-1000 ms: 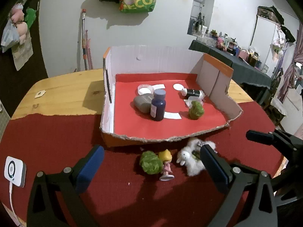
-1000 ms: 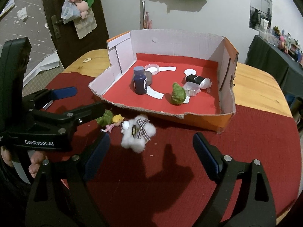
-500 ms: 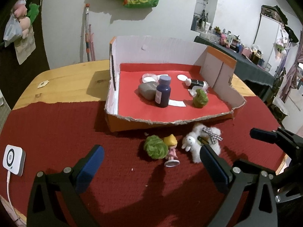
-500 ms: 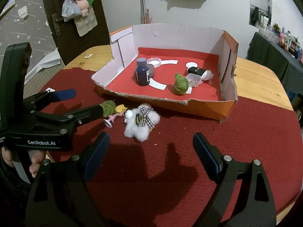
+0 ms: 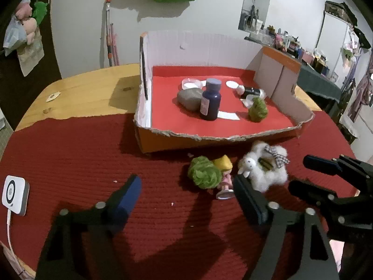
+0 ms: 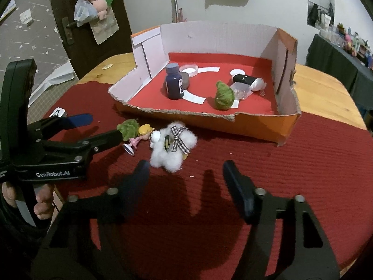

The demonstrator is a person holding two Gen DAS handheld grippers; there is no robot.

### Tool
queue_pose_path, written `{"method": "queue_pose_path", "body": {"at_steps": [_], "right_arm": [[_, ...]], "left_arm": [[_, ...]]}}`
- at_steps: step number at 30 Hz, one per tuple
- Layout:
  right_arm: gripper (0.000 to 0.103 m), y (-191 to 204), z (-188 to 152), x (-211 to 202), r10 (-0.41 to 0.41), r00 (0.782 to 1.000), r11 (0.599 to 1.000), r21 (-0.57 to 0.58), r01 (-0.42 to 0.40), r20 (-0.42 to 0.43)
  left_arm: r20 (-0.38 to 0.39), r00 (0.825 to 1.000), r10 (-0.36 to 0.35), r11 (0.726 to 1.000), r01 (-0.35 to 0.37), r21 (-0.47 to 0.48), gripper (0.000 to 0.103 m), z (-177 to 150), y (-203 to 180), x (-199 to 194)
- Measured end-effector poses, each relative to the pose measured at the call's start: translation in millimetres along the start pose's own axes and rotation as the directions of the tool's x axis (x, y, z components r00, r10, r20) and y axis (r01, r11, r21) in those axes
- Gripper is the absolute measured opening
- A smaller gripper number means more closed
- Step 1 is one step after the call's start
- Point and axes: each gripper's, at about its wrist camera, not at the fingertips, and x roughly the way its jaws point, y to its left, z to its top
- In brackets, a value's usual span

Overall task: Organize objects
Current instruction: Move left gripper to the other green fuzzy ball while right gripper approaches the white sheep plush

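Both grippers open, hovering over the red mat, nothing held.
Left gripper fingers spread near the green ball, doll and fluffy sheep, which lie touching in a row just outside the box front wall. Right gripper is just short of the sheep. Blue bottle stands upright inside the box.

A: Left gripper: matte black plastic arms, blue pads on the fingers, silver screws behind them.
B: Right gripper same; white "GenRobot.AI" on the left's body, bare hand gripping the handle.
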Motion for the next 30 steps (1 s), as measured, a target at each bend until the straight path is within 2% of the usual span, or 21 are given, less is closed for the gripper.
{"method": "queue_pose_path", "body": {"at_steps": [6,19,22,24,26,28,30], "right_arm": [[0.051,-5,3,12,0.018,1.0,0.999,0.029,-0.018,-0.005],[0.046,-6,12,30,0.067,0.998,0.996,0.054,-0.067,-0.009],[0.039,-6,14,33,0.078,0.997,0.995,0.058,-0.078,-0.012],[0.033,-7,15,35,0.088,0.996,0.994,0.066,-0.087,-0.008],[0.03,-6,16,37,0.092,0.996,0.994,0.062,-0.091,-0.016],[0.027,-3,16,38,0.098,0.995,0.994,0.056,-0.097,-0.022],[0.025,-1,16,37,0.095,0.995,0.994,0.05,-0.094,-0.018]], "left_arm": [[-0.024,1.0,-0.011,1.0,0.011,-0.009,0.068,1,4,11],[-0.043,0.998,-0.052,0.998,0.053,0.02,0.063,8,-3,24],[-0.041,0.997,-0.061,0.998,0.062,0.018,0.062,10,-4,26],[-0.042,0.997,-0.072,0.997,0.073,0.016,0.058,11,-5,27],[-0.043,0.995,-0.089,0.996,0.089,0.017,0.052,12,-7,27],[-0.04,0.994,-0.099,0.995,0.1,0.026,0.038,13,-10,27],[-0.036,0.993,-0.109,0.993,0.11,0.032,0.034,14,-13,26]]}}
